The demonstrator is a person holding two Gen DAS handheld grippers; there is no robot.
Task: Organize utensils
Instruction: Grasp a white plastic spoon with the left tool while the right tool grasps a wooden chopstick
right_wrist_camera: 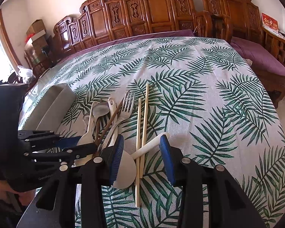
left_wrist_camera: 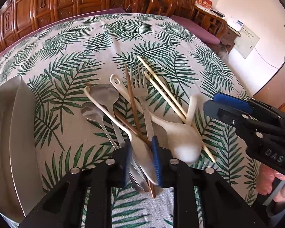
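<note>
A pile of utensils lies on the leaf-print tablecloth: two metal spoons, a metal fork, brown chopsticks, pale chopsticks and several white plastic spoons. My left gripper has its blue pads close around the bowl of one white spoon and utensil handles beneath. My right gripper is open, straddling the pale chopsticks and a white spoon. The left gripper also shows in the right wrist view.
A grey metal tray lies at the table's left side, also in the right wrist view. Carved wooden benches with purple cushions stand behind the table. The right gripper shows at the right edge of the left wrist view.
</note>
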